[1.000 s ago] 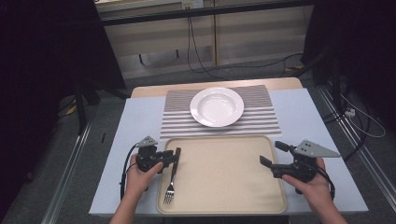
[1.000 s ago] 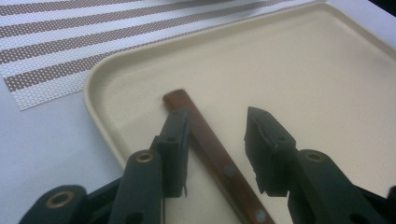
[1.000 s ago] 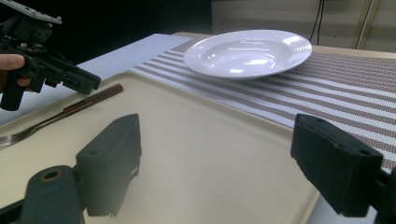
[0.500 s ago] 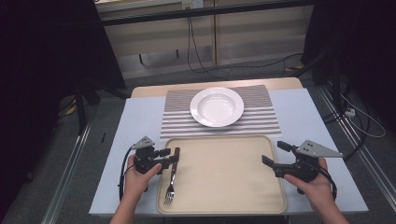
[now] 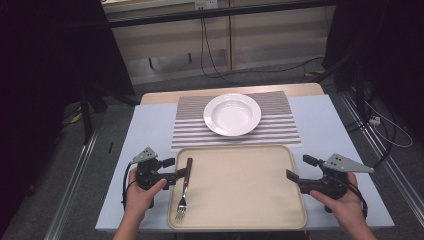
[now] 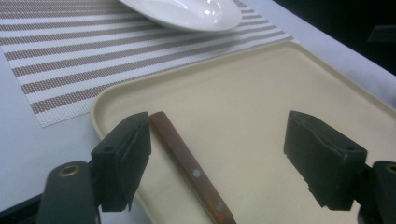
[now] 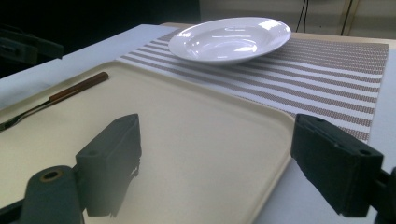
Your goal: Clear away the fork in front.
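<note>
Two tools over worktop (image 5: 150, 125) in high view: left tool (image 5: 172, 170) wide, beside fork (image 5: 183, 187) lying along tray (image 5: 240, 220) left rim; right tool (image 5: 296, 169) wide, empty, at tray right edge. Plate (image 5: 232, 114) on striped mat (image 5: 280, 131), well clear.

Left gripper view: jaws straddle fork handle, nearer one jaw. Risk: uneven closure nudges handle against rim, fork skids.

Right gripper view: open tray ahead, ample room.

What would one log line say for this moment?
left tool: open, straddling fork handle | right tool: open at tray edge | plate: empty on placemat
</note>
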